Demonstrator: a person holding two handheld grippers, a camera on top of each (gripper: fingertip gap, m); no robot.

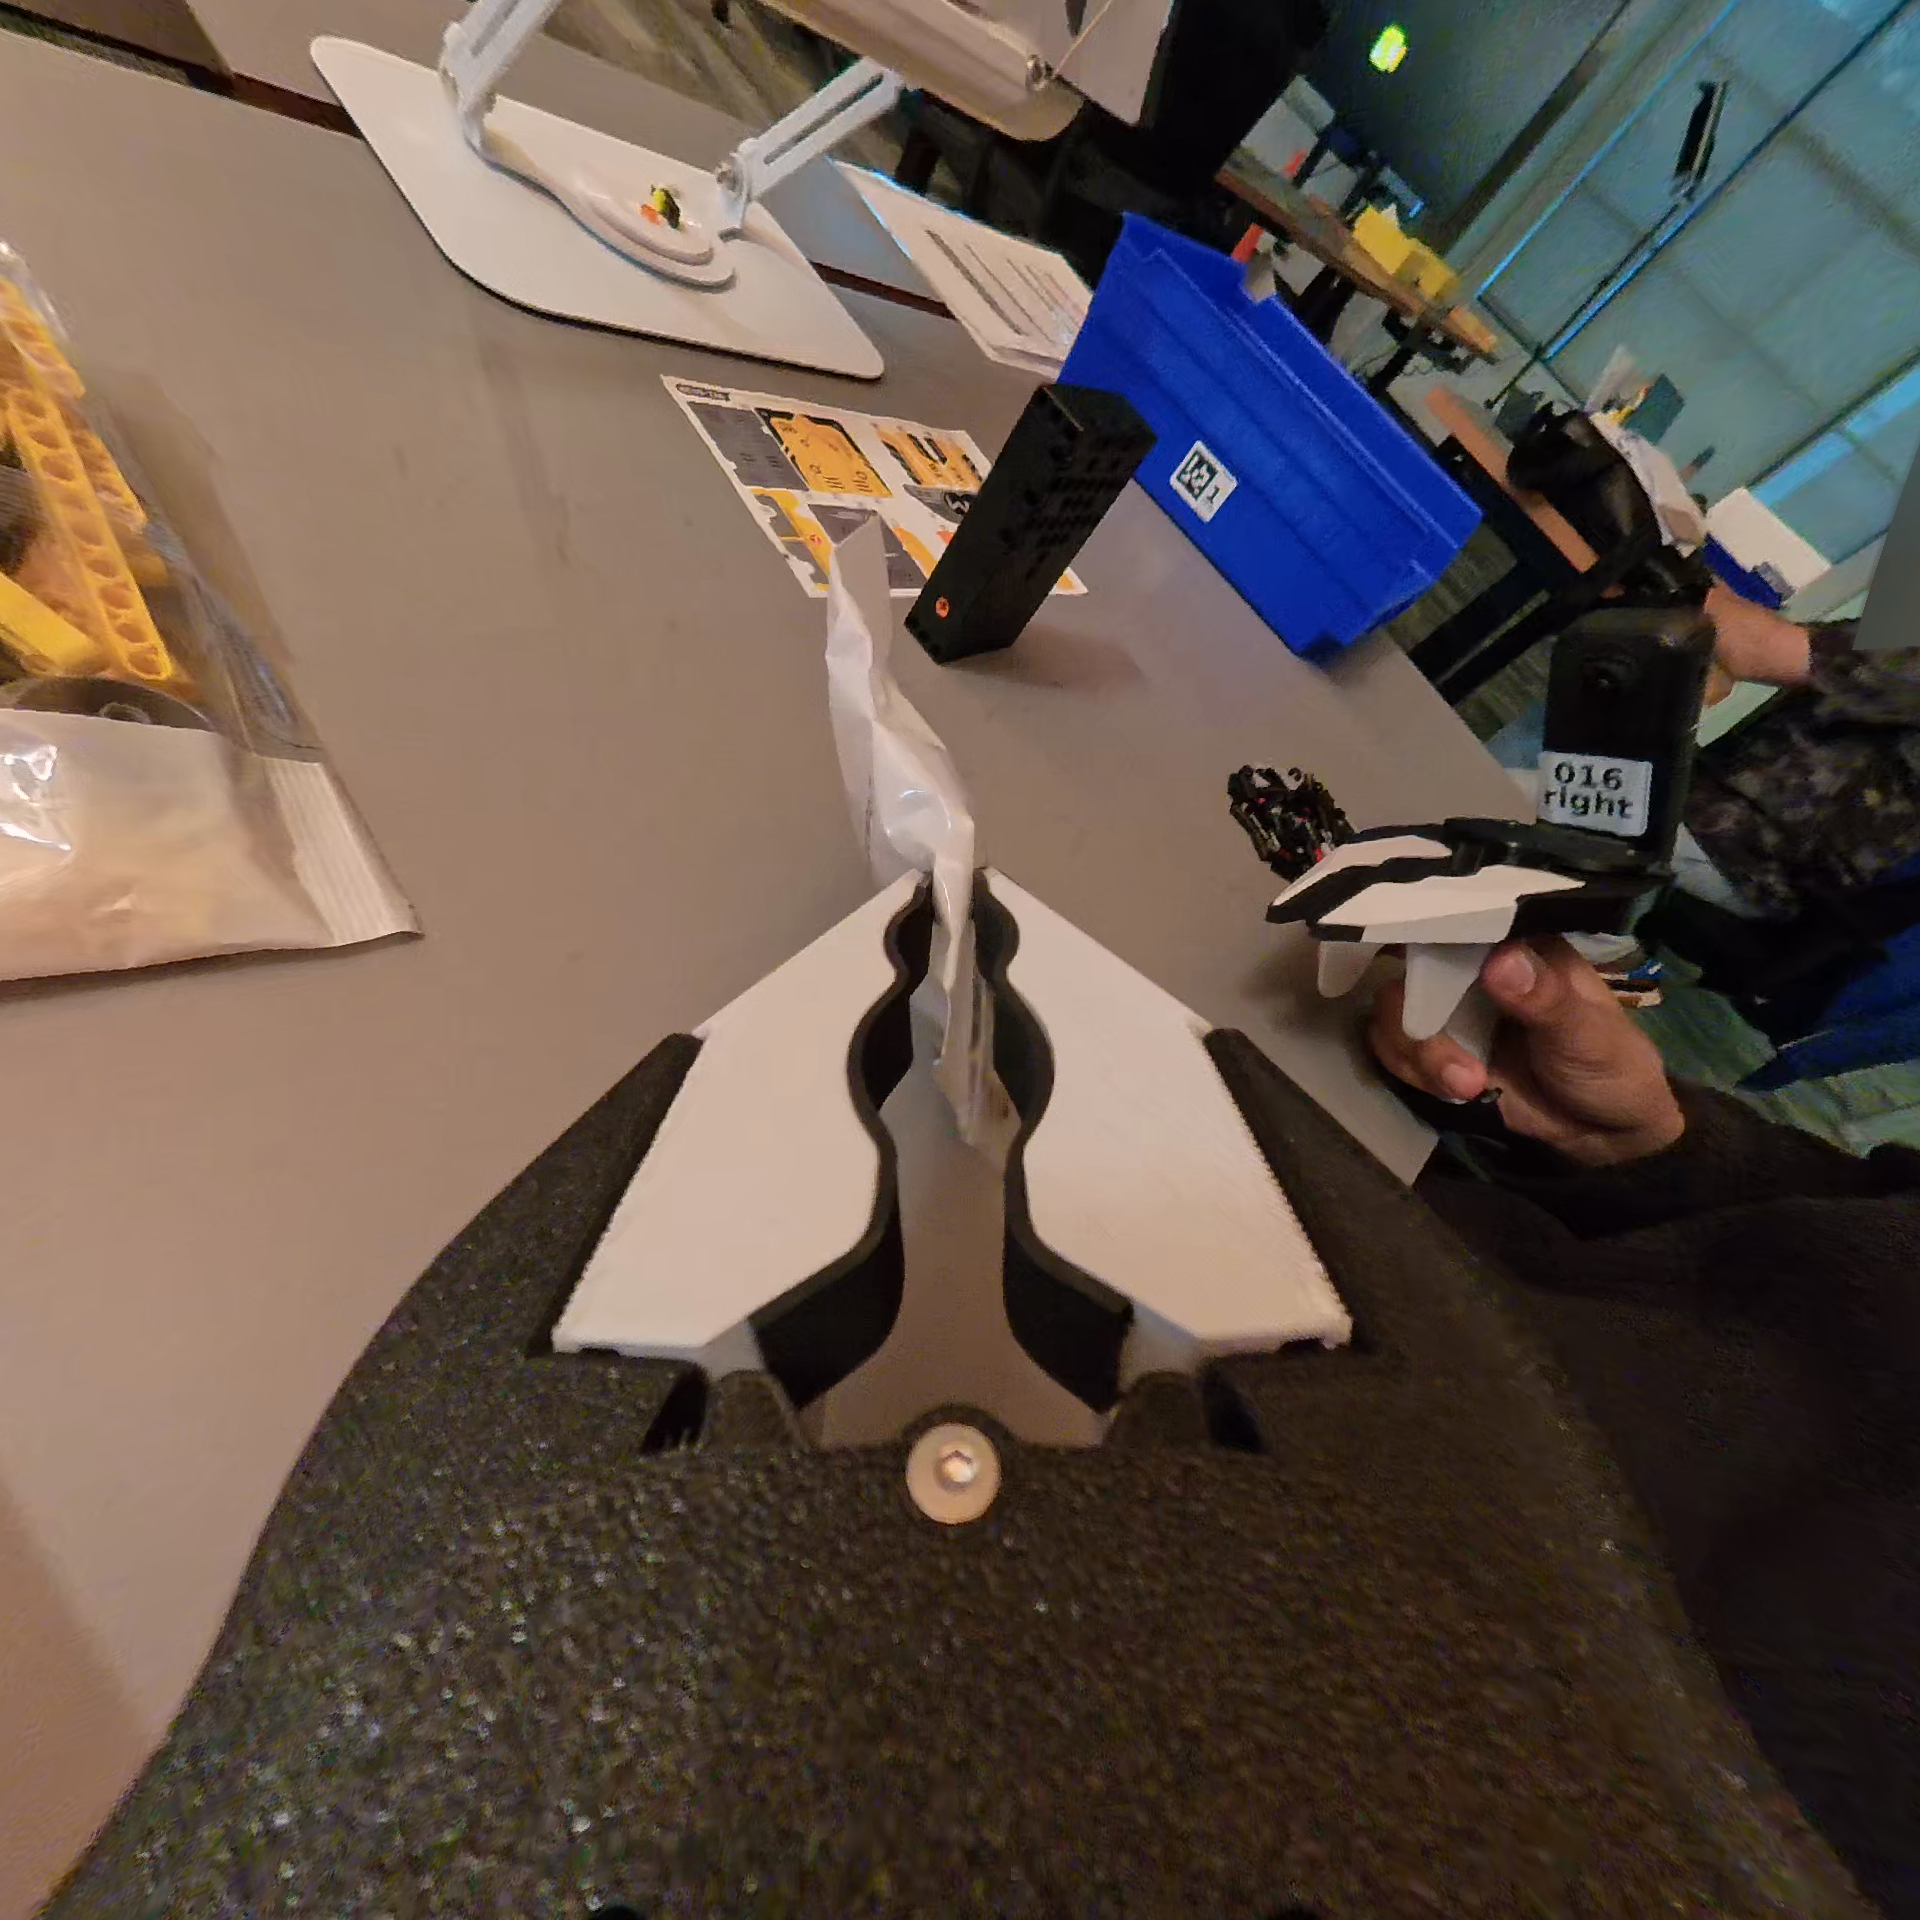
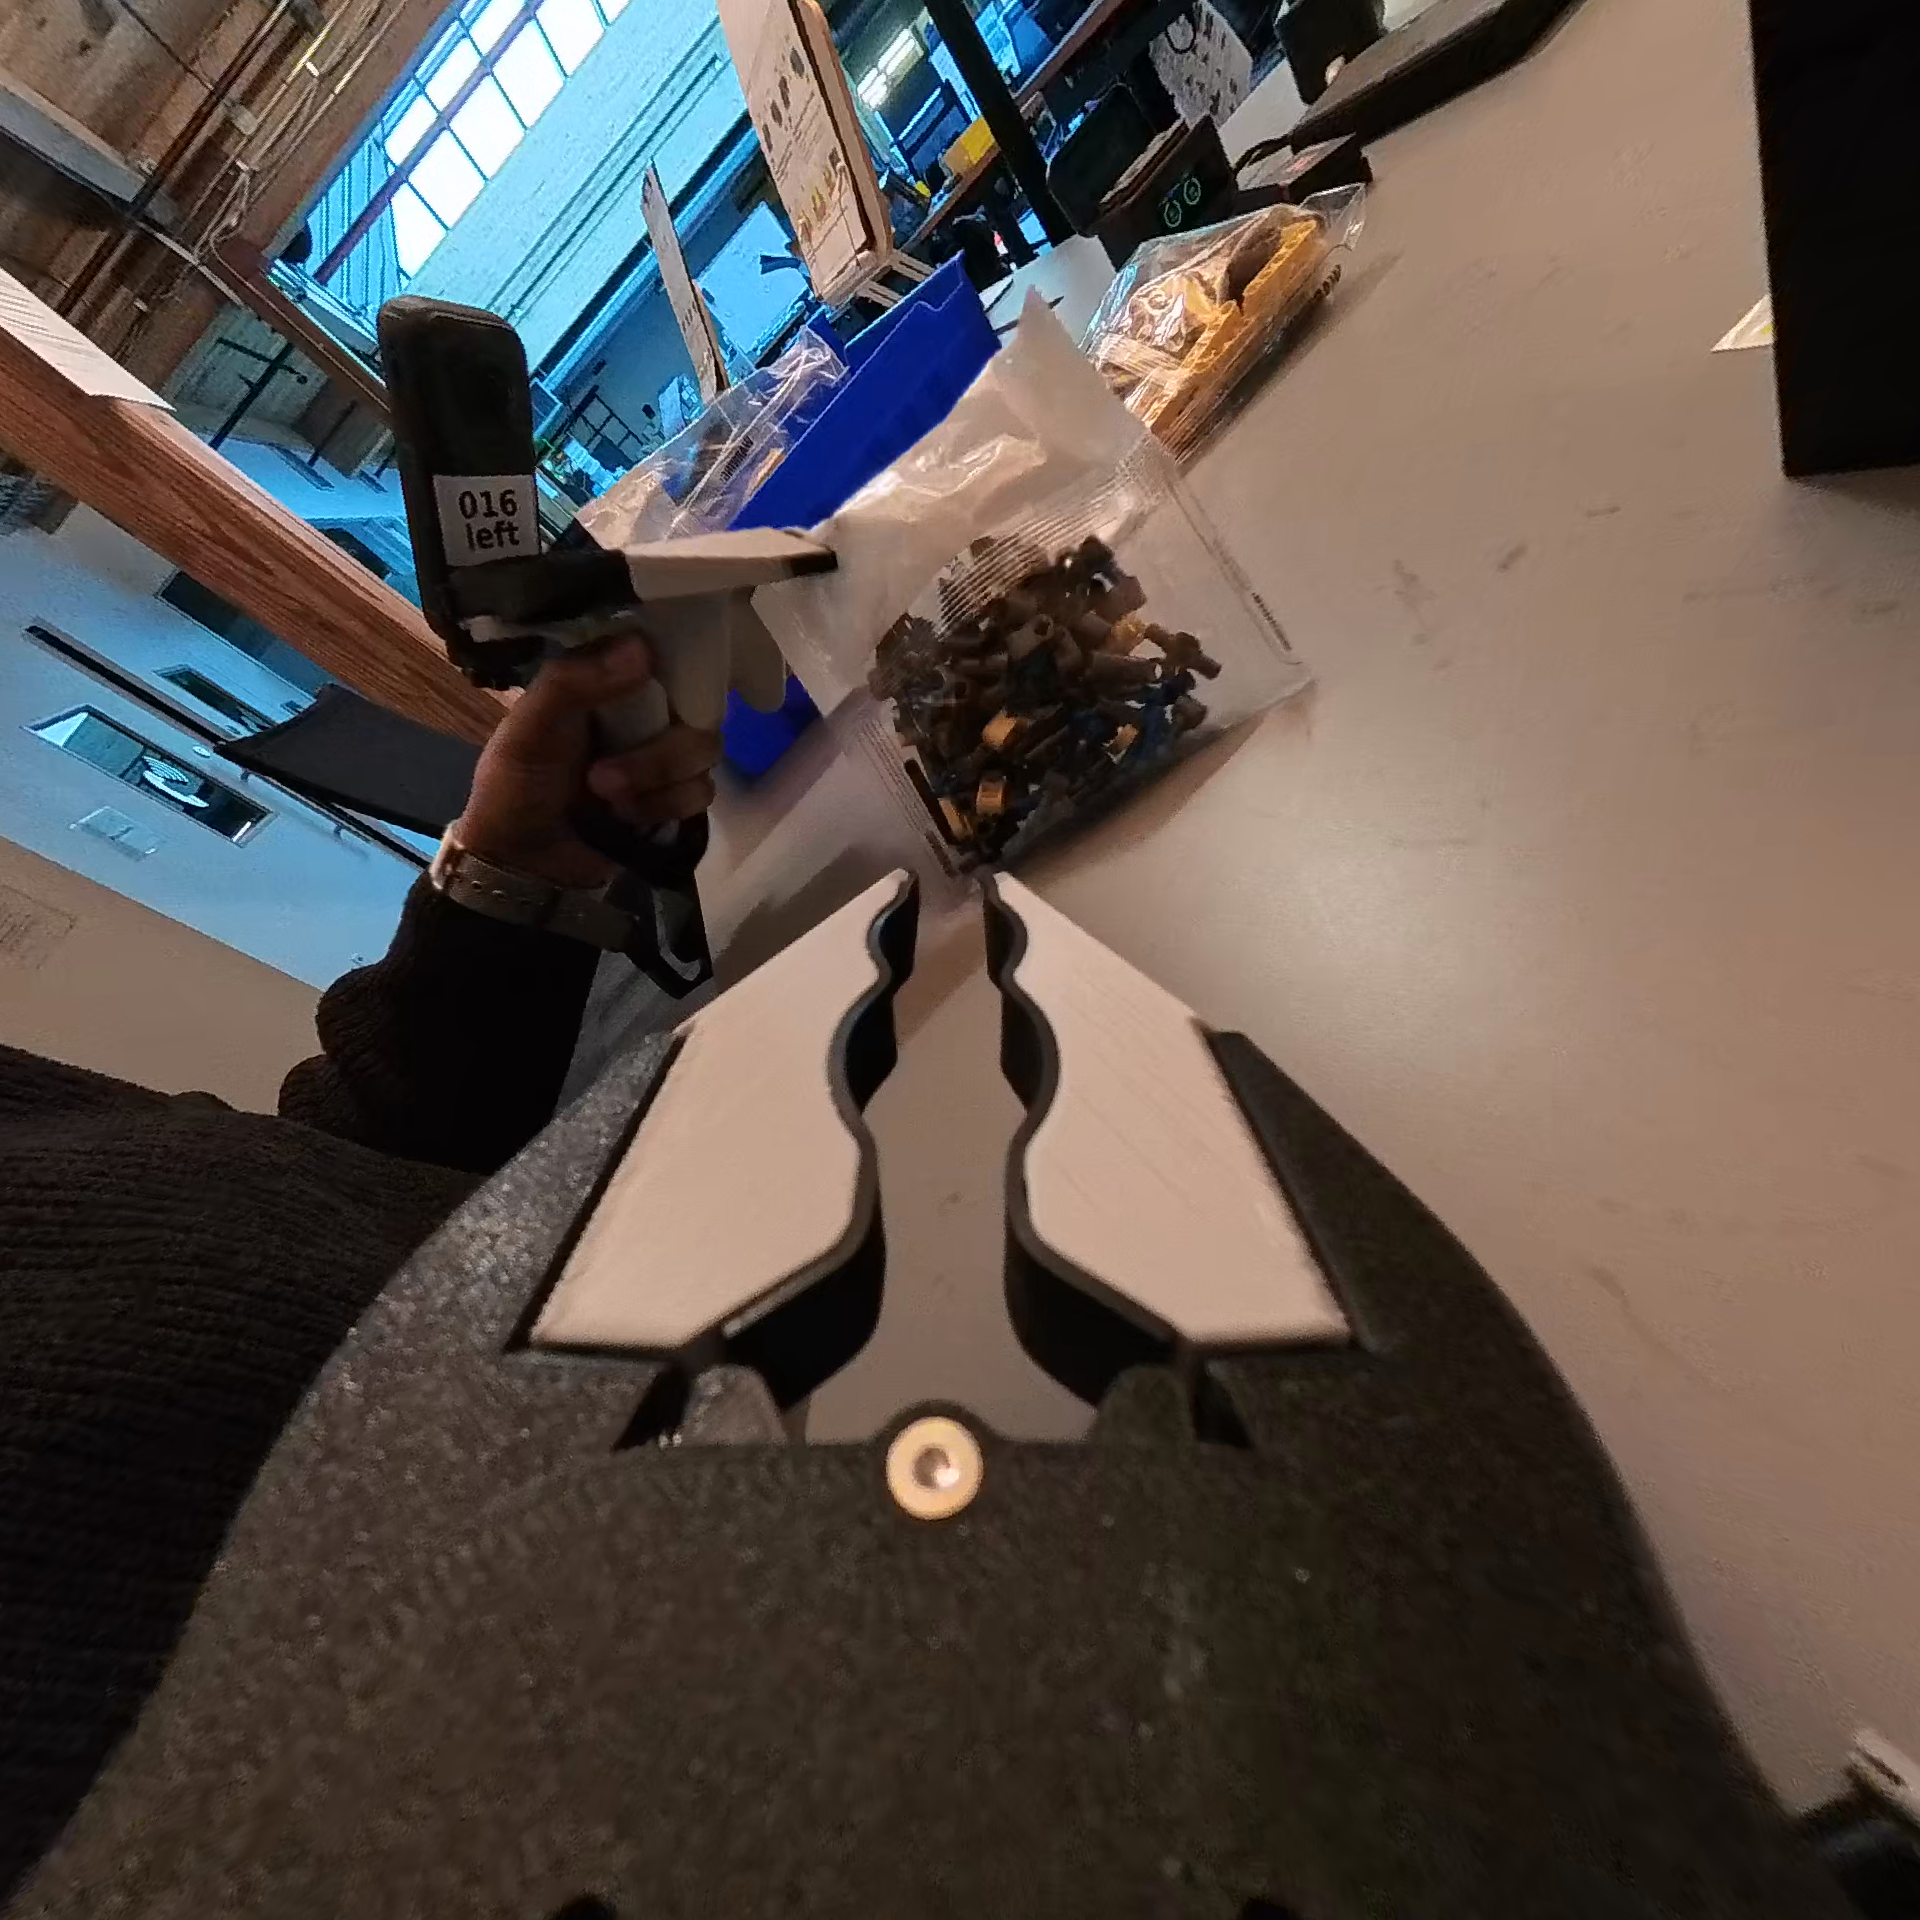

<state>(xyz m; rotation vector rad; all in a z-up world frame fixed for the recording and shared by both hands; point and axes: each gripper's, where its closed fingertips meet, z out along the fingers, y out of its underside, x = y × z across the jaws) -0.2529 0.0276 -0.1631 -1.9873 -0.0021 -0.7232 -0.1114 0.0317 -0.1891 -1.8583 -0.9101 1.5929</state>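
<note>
A plastic bag (image 2: 1039,686), white at the top and clear below, holds several small dark, blue and yellow parts. My left gripper (image 1: 951,888) is shut on the bag's white edge (image 1: 894,748), which stands up from its tips. It also shows in the right wrist view (image 2: 831,561), pinching the bag's upper corner. My right gripper (image 2: 951,883) has its jaws almost together on the bag's lower corner, just under the parts. In the left wrist view it (image 1: 1288,904) sits at the right, with the parts (image 1: 1283,816) just past its tips. A hand holds each gripper.
On the grey table (image 1: 520,623) lie a bag of yellow parts (image 1: 94,582), a sticker sheet (image 1: 821,468), an upright black block (image 1: 1029,520), a blue bin (image 1: 1268,447) and a white stand base (image 1: 582,239). A dark box (image 2: 1839,239) stands at the far right. The tips of one gripper are about 15 centimetres away from the tips of the other.
</note>
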